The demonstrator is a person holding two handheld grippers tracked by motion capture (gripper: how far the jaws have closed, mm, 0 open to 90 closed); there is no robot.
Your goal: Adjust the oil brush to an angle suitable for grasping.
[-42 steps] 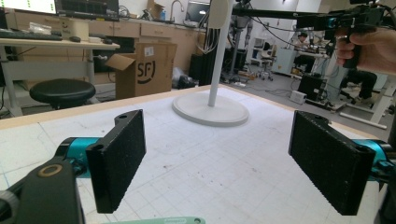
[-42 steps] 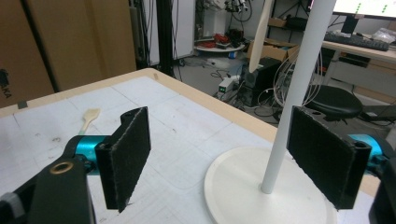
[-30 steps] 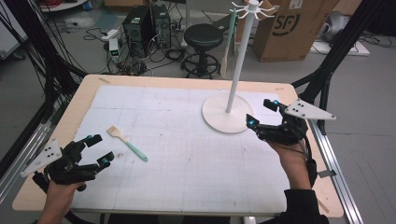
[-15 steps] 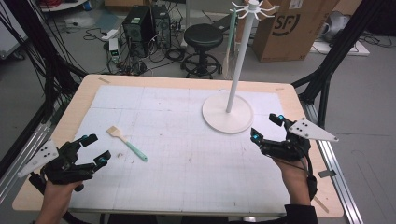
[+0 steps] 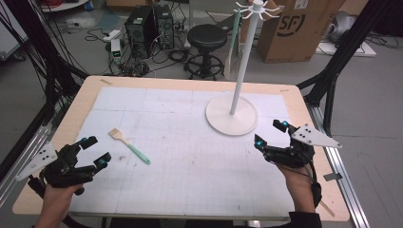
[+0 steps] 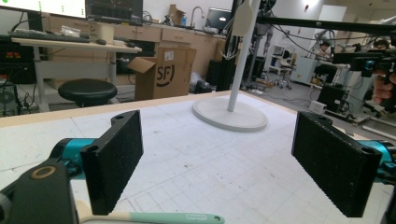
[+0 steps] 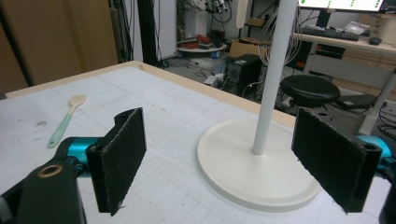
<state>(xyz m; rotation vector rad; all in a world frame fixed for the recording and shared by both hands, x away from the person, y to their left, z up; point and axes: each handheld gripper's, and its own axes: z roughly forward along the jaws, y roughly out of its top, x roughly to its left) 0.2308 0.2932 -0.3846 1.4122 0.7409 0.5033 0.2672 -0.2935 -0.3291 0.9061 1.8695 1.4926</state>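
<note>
The right gripper has drawn back from the rack's base toward the table edge, jaws wide and empty. The left gripper (also spread, empty) hovers beside the green-handled brush.

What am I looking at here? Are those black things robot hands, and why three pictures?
No robot: a person holds a hand tool in each hand. The left claw and right claw are both open and hold nothing. The high view looks down from above the table. The other two pictures come from cameras riding on each claw, looking out between its black jaws. On the table lie a small brush with a green handle and a white stand with hooks on top.
</note>
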